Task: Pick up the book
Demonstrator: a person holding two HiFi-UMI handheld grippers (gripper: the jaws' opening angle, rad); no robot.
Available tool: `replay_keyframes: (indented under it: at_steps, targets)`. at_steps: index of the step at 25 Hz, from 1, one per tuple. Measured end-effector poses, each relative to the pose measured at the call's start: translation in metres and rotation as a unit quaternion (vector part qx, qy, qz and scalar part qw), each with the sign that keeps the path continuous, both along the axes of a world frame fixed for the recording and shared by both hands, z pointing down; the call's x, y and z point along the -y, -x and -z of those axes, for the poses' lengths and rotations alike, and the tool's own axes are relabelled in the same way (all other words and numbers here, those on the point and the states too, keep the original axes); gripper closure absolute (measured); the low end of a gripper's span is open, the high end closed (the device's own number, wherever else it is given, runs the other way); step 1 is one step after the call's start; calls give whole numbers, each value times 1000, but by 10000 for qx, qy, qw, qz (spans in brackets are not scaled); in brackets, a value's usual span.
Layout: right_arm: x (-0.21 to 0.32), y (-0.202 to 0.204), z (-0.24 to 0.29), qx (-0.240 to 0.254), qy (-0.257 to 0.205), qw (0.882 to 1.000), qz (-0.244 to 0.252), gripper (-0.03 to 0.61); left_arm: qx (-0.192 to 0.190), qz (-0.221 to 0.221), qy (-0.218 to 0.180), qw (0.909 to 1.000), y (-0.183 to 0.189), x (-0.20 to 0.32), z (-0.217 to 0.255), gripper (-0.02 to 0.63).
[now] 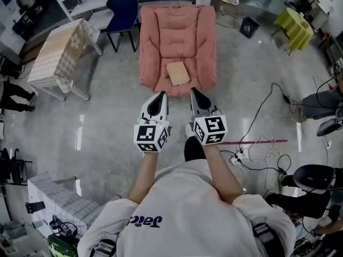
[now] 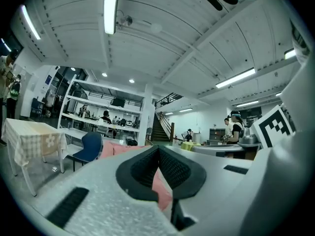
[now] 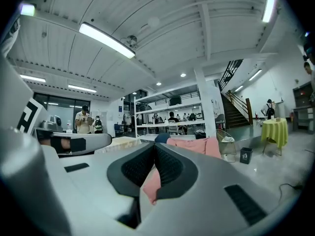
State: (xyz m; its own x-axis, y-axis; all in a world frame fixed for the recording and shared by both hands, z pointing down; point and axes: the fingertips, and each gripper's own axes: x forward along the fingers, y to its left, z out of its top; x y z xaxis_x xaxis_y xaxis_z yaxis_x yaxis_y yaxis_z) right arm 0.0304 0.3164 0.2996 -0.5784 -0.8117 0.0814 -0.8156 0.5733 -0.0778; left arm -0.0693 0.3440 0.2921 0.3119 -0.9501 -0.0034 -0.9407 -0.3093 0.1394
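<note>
A tan book (image 1: 178,73) lies flat on the seat of a pink armchair (image 1: 178,31) at the top centre of the head view. My left gripper (image 1: 161,95) and right gripper (image 1: 193,92) are held side by side, pointing at the chair's front edge, a short way from the book. Both are shut with nothing between the jaws. In the left gripper view the left gripper (image 2: 158,150) shows closed black pads with the pink armchair (image 2: 114,148) beyond. In the right gripper view the right gripper (image 3: 154,149) is closed too, and the armchair (image 3: 193,145) rises behind it. The book is hidden in both gripper views.
A blue chair (image 1: 122,9) and a table with a checked cloth (image 1: 58,51) stand left of the armchair. Cables and a power strip (image 1: 239,155) lie on the floor to the right, near a yellow-covered table (image 1: 295,27). People stand at both sides of the room.
</note>
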Motion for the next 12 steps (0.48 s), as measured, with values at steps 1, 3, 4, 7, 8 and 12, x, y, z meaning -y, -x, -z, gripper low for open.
replay_keyframes:
  at_steps: [1, 3, 4, 7, 8, 12]
  targets:
    - [17, 0, 3, 29, -18, 10000, 38, 565, 11, 22, 11, 10000, -1, 16, 1, 598]
    - [52, 0, 8, 61, -40, 9999, 124, 565, -33, 75, 45, 10000, -3, 49, 1, 598]
    - [69, -1, 10, 69, -46, 9998, 161, 565, -80, 102, 52, 9999, -4, 66, 1, 598]
    - [118, -4, 16, 21, -64, 9995, 294, 565, -112, 154, 76, 9998, -11, 117, 5, 598]
    - [133, -4, 18, -5, -73, 9994, 353, 565, -102, 144, 101, 9998, -14, 133, 5, 598]
    - [195, -14, 22, 0, -58, 9987, 513, 565, -158, 137, 112, 9997, -30, 194, 10, 598]
